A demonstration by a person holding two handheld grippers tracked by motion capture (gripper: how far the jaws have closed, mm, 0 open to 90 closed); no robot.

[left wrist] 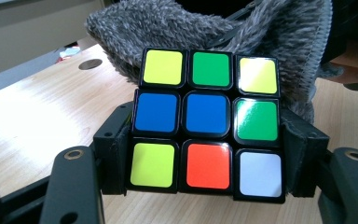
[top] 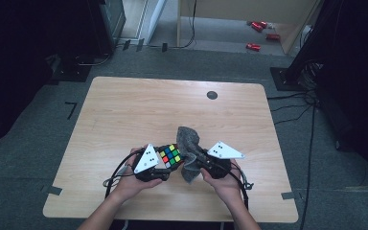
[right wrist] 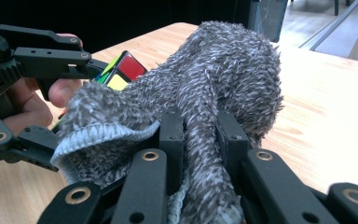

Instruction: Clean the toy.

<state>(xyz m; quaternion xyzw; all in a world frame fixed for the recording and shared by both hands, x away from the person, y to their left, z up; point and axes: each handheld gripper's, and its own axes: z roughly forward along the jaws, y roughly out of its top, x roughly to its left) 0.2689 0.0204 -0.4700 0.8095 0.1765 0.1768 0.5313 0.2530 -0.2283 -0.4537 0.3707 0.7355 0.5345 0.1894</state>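
A colour-tiled puzzle cube [top: 170,155] [left wrist: 208,125] is held just above the wooden table [top: 124,110], near its front edge. My left gripper [top: 159,165] [left wrist: 207,154] is shut on the cube, one jaw on each side of it. A fluffy grey cloth [top: 188,141] [right wrist: 205,98] [left wrist: 205,28] hangs bunched right beside the cube, touching it. My right gripper [top: 197,162] [right wrist: 200,135] is shut on the cloth, a fold pinched between its jaws. In the right gripper view a corner of the cube [right wrist: 121,70] peeks out behind the cloth.
A dark round hole [top: 212,95] sits near the table's far edge. Red cans [top: 258,28] lie on the floor beyond the table. Cables run along the floor at the right.
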